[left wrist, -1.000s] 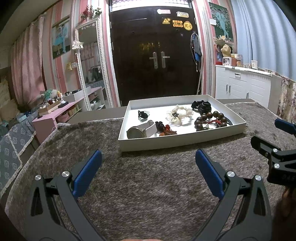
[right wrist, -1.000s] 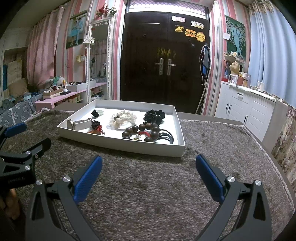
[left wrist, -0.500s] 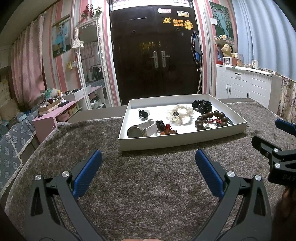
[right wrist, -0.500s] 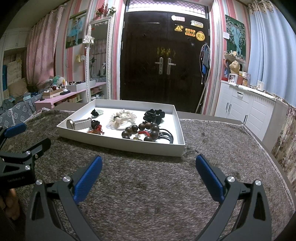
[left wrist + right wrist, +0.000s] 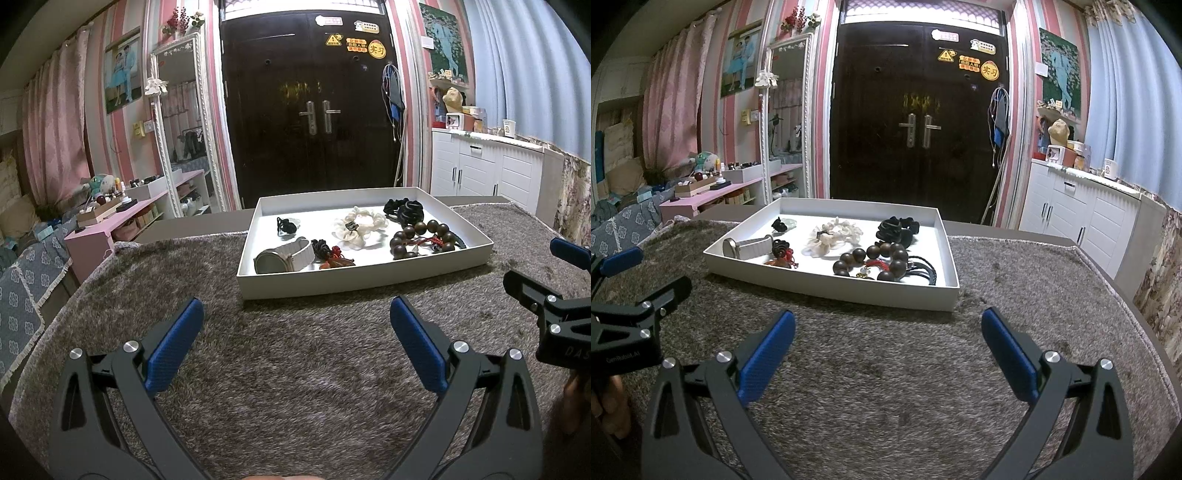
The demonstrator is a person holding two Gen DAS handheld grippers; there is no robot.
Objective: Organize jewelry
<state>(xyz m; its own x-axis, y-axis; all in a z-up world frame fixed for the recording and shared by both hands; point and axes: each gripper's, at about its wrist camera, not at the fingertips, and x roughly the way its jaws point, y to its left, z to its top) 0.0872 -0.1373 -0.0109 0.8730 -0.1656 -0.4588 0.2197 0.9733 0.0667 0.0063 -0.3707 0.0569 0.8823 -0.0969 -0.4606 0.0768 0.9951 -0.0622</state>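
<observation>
A white tray [image 5: 369,282] sits on the grey-brown shaggy cloth [image 5: 295,369]. In it lie a watch with a white strap [image 5: 284,256], a small black tie [image 5: 285,225], a red-and-black cord charm [image 5: 332,254], a white scrunchie [image 5: 359,227], a black scrunchie [image 5: 404,210] and a dark wooden bead bracelet [image 5: 423,240]. The tray also shows in the right wrist view [image 5: 831,286]. My left gripper [image 5: 295,317] is open and empty, in front of the tray. My right gripper [image 5: 886,328] is open and empty, also in front of the tray.
A dark double door [image 5: 314,110], a tall mirror [image 5: 181,129] and a pink shelf [image 5: 110,225] stand behind the table. White cabinets [image 5: 487,170] stand at the right. The table's edges run along the left and the right of the cloth.
</observation>
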